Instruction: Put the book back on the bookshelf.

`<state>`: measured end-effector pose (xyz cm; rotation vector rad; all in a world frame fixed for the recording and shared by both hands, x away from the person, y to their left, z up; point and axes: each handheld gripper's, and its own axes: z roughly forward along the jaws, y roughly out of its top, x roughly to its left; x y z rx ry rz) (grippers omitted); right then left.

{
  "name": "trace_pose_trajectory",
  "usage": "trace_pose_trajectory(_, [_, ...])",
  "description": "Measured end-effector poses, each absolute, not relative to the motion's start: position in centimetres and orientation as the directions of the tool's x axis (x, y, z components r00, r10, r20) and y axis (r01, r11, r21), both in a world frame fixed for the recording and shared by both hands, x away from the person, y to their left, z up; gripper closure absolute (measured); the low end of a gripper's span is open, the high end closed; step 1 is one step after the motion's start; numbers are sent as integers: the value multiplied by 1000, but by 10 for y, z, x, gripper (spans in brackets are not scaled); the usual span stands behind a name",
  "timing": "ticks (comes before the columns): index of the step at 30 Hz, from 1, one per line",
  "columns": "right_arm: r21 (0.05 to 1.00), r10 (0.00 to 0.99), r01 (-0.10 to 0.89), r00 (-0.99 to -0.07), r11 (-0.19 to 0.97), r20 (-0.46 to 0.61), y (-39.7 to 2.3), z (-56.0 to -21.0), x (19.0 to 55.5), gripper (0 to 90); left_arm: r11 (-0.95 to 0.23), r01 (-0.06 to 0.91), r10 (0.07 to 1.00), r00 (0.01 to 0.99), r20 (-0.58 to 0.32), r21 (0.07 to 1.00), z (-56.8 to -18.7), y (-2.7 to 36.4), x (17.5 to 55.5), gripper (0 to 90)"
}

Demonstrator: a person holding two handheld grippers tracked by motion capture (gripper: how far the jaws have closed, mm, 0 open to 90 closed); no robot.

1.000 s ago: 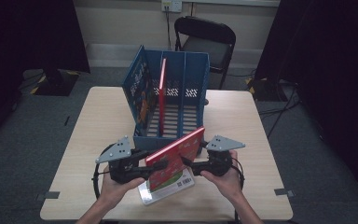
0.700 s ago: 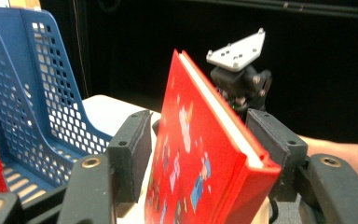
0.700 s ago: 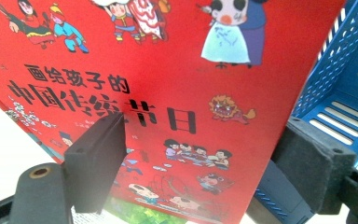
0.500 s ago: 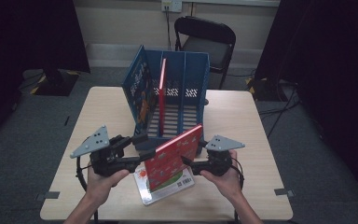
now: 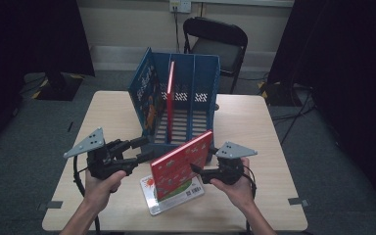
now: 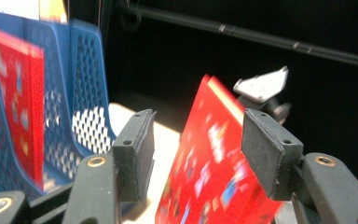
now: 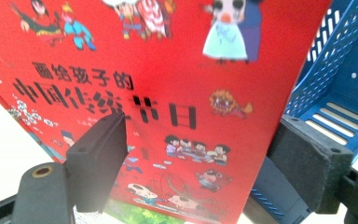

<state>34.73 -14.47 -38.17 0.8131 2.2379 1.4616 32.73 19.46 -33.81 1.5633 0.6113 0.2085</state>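
My light wooden rectangular table (image 5: 112, 117) carries a blue plastic slotted file rack (image 5: 203, 81) at its far middle. Near me, just in front of the rack, a flat white-edged picture book (image 5: 149, 188) lies on the tabletop, close to the near edge.

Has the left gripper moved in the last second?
Yes. The left gripper has let go of the red book, jaws just opening, and drawn leftward from it, away from the blue rack.

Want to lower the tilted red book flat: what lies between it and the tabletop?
A second book, with a white cover, lies flat on the table directly under the red book. The high view shows this.
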Motion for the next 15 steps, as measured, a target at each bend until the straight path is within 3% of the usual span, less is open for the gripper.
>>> trace_pose_trajectory(7, [926, 653, 256, -757, 277, 14, -144, -371, 343, 224, -126, 292, 483, 853, -199, 948, -364, 172, 339, 435])
trace_pose_trajectory(11, [924, 646, 256, -763, 285, 12, -141, -367, 346, 198, -138, 296, 481, 854, -198, 945, -369, 168, 342, 444])
trace_pose_trajectory(15, [921, 641, 262, -767, 289, 18, -138, -366, 351, 198, -105, 338, 464, 848, -255, 935, -375, 169, 348, 461])
